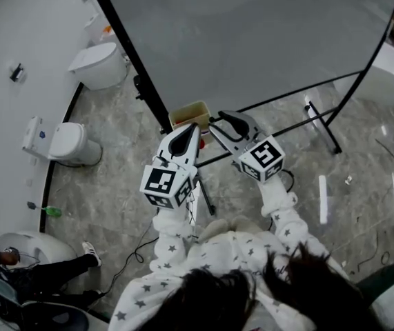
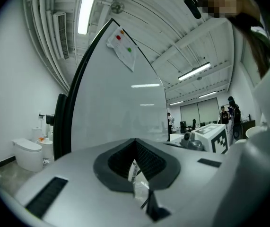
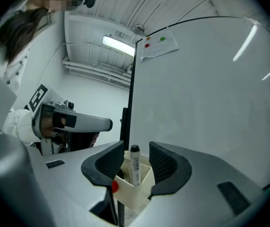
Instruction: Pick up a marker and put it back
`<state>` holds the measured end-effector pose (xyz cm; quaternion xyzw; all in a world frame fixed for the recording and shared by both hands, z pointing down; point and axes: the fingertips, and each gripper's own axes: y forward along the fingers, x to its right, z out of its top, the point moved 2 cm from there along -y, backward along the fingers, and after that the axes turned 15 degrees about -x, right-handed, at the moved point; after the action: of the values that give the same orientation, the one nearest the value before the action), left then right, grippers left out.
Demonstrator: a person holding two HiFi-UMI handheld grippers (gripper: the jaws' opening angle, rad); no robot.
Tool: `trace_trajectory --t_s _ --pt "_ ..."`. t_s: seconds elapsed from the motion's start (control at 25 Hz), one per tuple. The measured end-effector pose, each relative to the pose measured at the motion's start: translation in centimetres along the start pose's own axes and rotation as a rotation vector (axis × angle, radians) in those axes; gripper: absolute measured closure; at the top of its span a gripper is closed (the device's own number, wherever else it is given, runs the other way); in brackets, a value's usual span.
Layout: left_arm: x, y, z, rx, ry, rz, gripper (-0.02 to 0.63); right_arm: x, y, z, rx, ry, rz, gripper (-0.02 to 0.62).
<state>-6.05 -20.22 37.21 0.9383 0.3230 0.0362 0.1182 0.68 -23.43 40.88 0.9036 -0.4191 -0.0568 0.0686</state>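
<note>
A black-capped marker (image 3: pixel 135 163) stands upright in a cream holder (image 3: pixel 135 189) fixed at the whiteboard's lower edge, with a red magnet (image 3: pixel 114 187) on the holder's side. My right gripper (image 3: pixel 137 149) is open, and its jaws straddle the marker's cap without touching it. In the head view the holder (image 1: pixel 190 114) sits just ahead of both grippers, and the marker itself cannot be made out there. The right gripper (image 1: pixel 216 124) points at the holder from the right. My left gripper (image 1: pixel 195 127) is shut and empty just below the holder; its own view shows the fingertips (image 2: pixel 135 143) meeting.
The large whiteboard (image 1: pixel 252 40) stands on a black frame with floor legs (image 1: pixel 321 126). A paper with red and green magnets (image 3: pixel 159 44) hangs near its top. White toilets (image 1: pixel 69 143) line the left wall. Cables (image 1: pixel 131 257) lie on the marble floor, and a person's leg (image 1: pixel 65 267) shows at bottom left.
</note>
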Motion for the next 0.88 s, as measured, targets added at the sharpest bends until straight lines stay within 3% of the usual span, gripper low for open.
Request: trace_trajectory --t_s 0.2,0.48,0.52,0.56,0.88 --pt "-0.1 0.7 -2.4 -0.005 0.015 0.006 0.604 0.0 1.5 -2.5 0.0 -0.01 0.01 0.443" --pt "-1.4 1.4 -3.5 -0.014 0.019 0.017 0.604 0.1 4.0 -2.6 0.006 -0.055 0.013 0.445" --pt "-1.5 1.3 -3.5 -0.017 0.017 0.018 0.604 0.2 4.0 -2.5 0.003 -0.058 0.012 0.45" --pt "-1.5 1.2 -3.3 -0.018 0.015 0.019 0.604 0.1 4.0 -2.4 -0.002 -0.063 0.008 0.51" --pt "-1.6 -0.5 -0.9 -0.038 -0.001 0.027 0.604 -0.9 2.8 1.2 -0.014 -0.053 0.02 0.518"
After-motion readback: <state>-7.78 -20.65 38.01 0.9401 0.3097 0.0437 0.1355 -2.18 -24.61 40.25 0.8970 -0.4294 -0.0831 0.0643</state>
